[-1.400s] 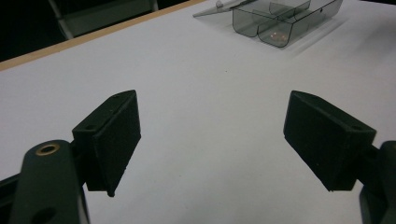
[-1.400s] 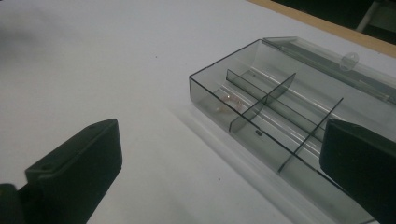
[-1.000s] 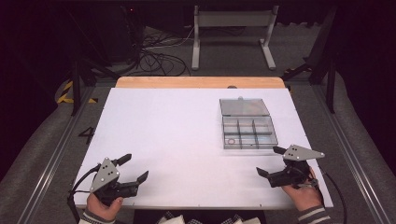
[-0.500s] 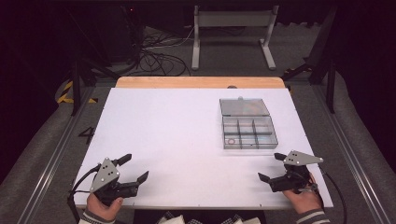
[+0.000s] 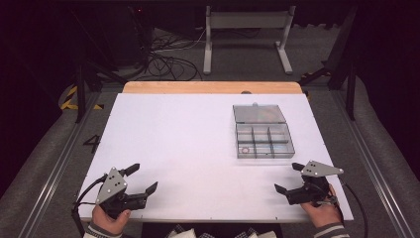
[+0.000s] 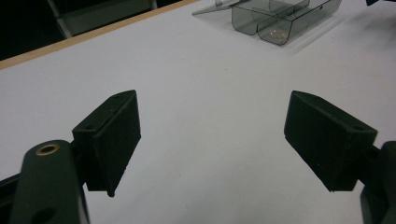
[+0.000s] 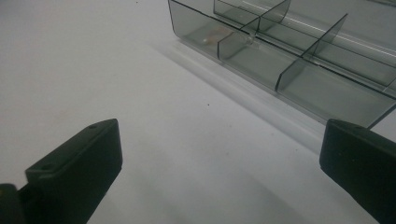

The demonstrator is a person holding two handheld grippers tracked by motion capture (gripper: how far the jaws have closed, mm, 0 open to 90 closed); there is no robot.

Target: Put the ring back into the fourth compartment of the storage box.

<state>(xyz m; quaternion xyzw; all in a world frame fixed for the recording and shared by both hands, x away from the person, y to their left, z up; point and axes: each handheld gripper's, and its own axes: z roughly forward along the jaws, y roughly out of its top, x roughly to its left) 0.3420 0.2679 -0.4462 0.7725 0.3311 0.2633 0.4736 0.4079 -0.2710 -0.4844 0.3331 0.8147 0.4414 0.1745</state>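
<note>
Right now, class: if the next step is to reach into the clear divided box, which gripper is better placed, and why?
Probably the right gripper. It sits open just in front of the divided box, while the left gripper, also open, is at the table's far left corner.

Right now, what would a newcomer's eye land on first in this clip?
The clear compartment box on the right half of the white table, lid open flat behind it, with a small ring-like item in its near-left compartment. Then the left gripper and right gripper, both open and empty, held at the table's near corners.
</note>
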